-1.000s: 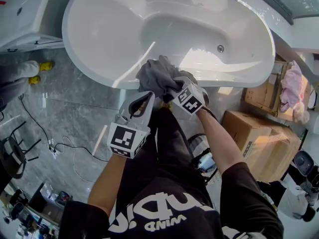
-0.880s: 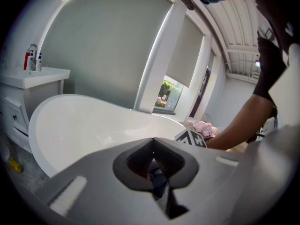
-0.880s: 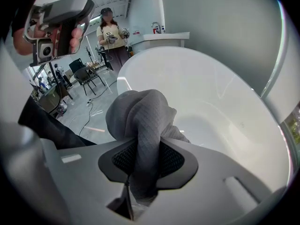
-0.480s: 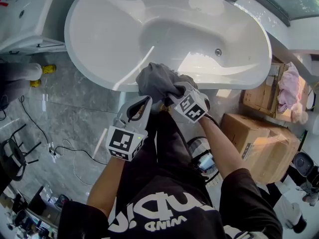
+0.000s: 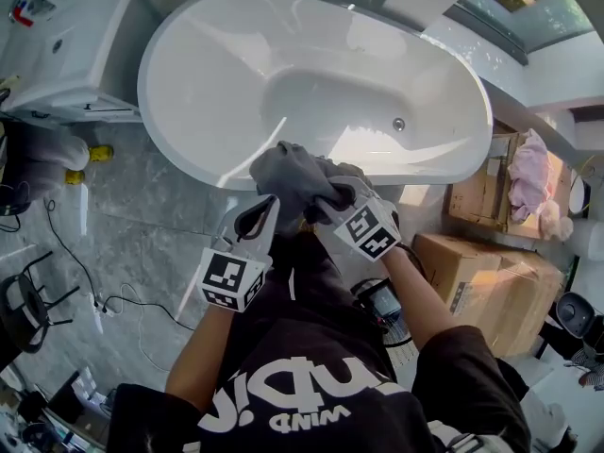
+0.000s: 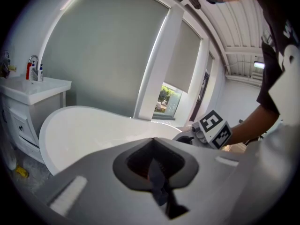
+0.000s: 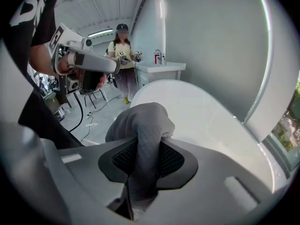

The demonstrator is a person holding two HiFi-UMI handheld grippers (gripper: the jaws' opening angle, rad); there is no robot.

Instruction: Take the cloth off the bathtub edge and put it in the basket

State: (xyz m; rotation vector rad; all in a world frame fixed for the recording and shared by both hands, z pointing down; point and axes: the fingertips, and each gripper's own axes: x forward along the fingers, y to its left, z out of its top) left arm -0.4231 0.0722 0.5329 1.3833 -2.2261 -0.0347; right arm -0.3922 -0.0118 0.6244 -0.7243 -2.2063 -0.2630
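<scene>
Up came the grey cloth with the right hand-held gripper since a second ago. It was bunched and pinched between jaws closed partway on its thick fold, so it seemed to hang over the bathtub rim rather than drag. Alongside rose the left hand-held gripper, jaws together on nothing, probably just keeping clear. The basket was nowhere I could make out.

Grey cloth (quilted, bunched) at the near bathtub rim.
</scene>
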